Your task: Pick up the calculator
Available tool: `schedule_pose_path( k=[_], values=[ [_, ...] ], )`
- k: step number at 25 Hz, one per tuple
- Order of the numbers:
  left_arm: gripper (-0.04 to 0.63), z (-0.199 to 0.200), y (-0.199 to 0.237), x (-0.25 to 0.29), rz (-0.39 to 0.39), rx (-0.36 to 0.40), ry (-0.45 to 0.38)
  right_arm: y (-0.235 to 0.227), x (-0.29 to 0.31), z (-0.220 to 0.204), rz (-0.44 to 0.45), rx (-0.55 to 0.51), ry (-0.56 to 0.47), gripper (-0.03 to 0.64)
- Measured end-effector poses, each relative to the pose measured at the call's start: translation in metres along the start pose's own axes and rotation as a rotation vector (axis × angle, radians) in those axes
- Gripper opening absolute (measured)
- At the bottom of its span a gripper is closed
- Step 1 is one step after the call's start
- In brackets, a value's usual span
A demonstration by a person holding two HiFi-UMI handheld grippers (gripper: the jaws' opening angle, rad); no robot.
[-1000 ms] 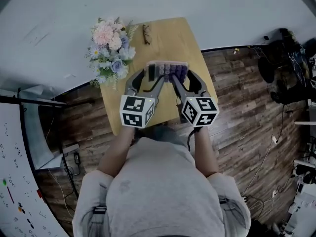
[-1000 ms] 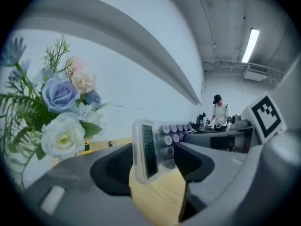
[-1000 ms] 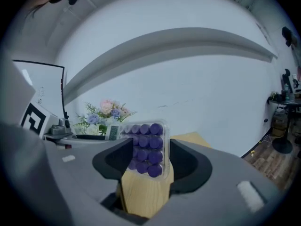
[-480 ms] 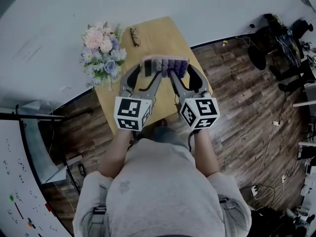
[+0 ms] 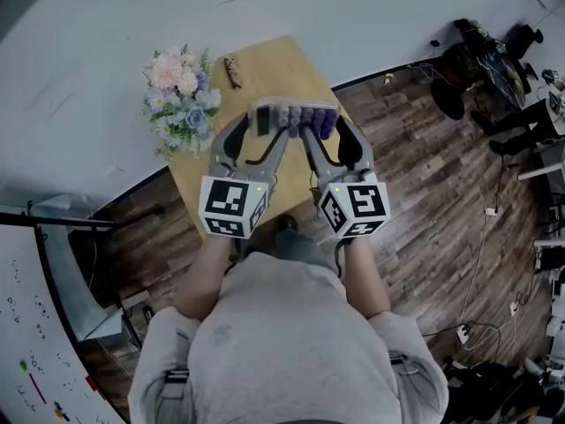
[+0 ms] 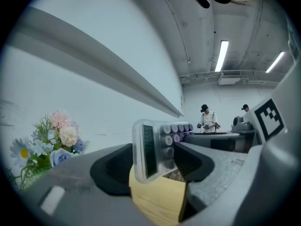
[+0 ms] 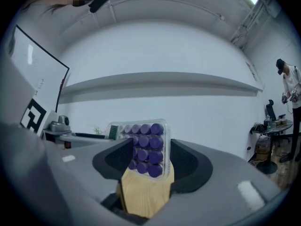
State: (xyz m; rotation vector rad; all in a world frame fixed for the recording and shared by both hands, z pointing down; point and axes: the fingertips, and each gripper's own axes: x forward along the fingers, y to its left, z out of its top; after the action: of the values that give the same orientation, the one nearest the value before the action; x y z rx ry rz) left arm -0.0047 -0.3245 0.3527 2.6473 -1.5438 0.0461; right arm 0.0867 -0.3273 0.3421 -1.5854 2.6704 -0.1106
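Observation:
A calculator [image 5: 292, 118] with purple keys in a clear case hangs in the air above the small wooden table [image 5: 265, 64]. My left gripper [image 5: 261, 124] is shut on its display end and my right gripper [image 5: 321, 127] on its keypad end. In the left gripper view the calculator [image 6: 151, 147] stands on edge between the dark pads, display facing me, with the left gripper [image 6: 155, 163] around it. From the right gripper [image 7: 148, 158] I see the calculator [image 7: 145, 147] and its rows of purple keys, held between both pads, with the table [image 7: 143, 194] far below.
A bunch of pastel flowers [image 5: 179, 97] stands at the table's left edge, and a pair of glasses [image 5: 232, 71] lies at its far end. Dark chairs and cables [image 5: 481, 69] are on the wood floor to the right. Two people [image 6: 207, 119] stand at distant benches.
Both grippers have risen together with the calculator between them. The table and flowers have slid left and look farther below.

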Motion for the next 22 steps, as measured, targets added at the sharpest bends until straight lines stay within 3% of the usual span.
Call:
schedule_pose_path(
  k=[22],
  values=[
    [0.276,0.043,-0.04,-0.044,-0.08,0.077,-0.114,0.026,-0.063,0.047,-0.091,-0.093,-0.144,0.244]
  ],
)
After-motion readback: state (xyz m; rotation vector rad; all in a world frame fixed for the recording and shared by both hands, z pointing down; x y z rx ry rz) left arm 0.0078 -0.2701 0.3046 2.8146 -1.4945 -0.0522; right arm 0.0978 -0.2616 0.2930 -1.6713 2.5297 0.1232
